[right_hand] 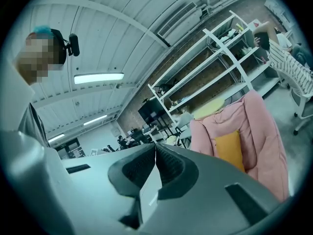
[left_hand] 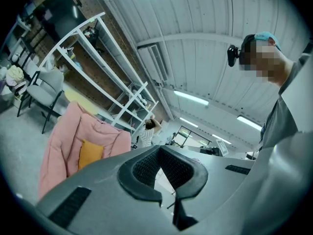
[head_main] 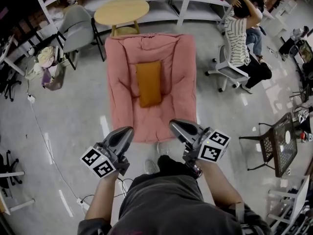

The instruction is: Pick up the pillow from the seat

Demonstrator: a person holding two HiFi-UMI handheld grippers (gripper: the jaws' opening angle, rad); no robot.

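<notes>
There's the orange pillow (head_main: 148, 83), lying lengthwise mid pink seat (head_main: 122, 92), nothing touching it. L gripper (head_main: 128, 130) & R gripper (head_main: 174, 124) hover side by side at the seat's near edge, apart from the pillow. Both have jaws pressed together w/ nothing between them

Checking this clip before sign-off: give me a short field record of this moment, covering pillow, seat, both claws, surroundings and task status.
pillow: orange pillow, lying lengthwise in the middle of the seat
seat: pink padded seat, on the floor in front of a round wooden table
left claw: shut, empty, apart from the pillow
right claw: shut, empty, apart from the pillow
bystander: seated person, to the right
task status: pillow not yet touched
</notes>
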